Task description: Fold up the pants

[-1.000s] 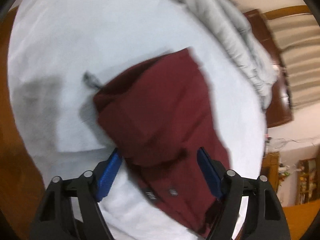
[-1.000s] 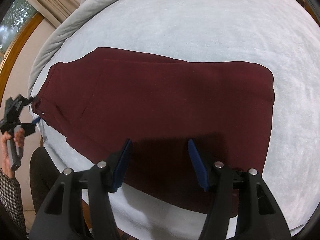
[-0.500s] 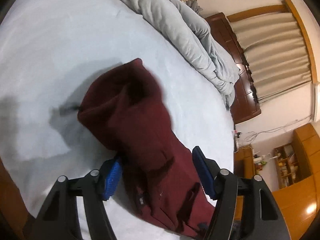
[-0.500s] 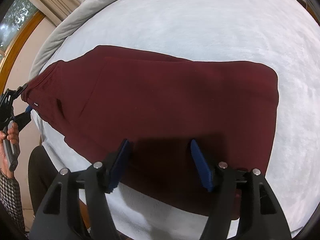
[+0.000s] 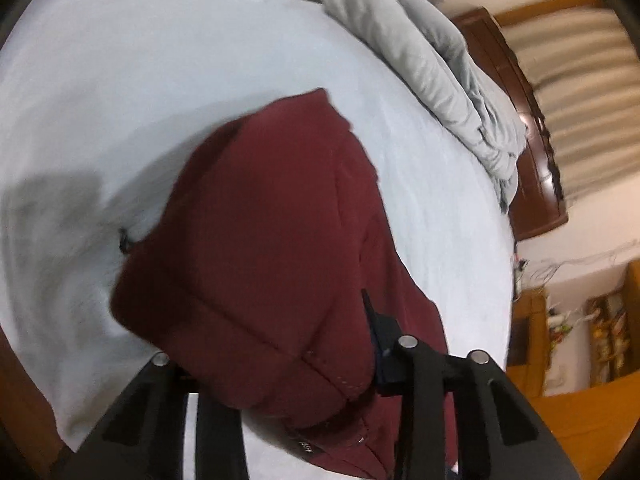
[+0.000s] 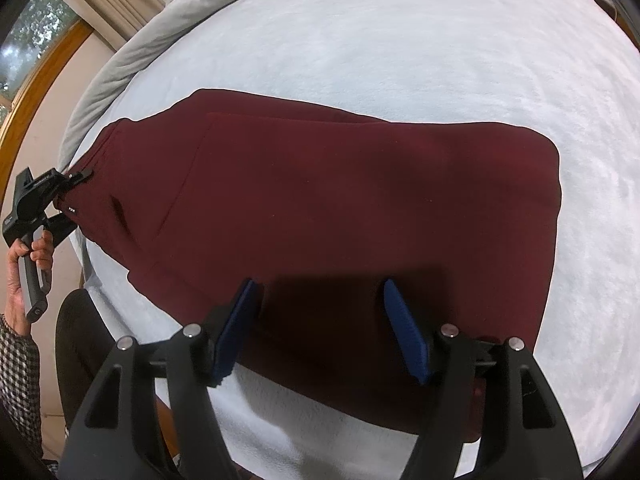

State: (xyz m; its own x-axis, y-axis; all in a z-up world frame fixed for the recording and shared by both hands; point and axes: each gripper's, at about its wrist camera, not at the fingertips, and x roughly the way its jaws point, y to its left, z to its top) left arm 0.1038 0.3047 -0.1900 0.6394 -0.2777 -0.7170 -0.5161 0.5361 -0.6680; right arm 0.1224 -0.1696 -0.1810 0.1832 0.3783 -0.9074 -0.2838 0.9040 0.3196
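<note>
Right wrist view showed the pants (image 6: pixel 340 200) flat on the bed (image 6: pixel 400 40), right gripper (image 6: pixel 320 312) fingers wide; left gripper (image 6: pixel 72 184) fingers clamped the waistband.

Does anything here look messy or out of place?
Only the maroon pants: the waistband end is bunched and lifted at the left gripper, while the rest lies flat on the white bed.
</note>
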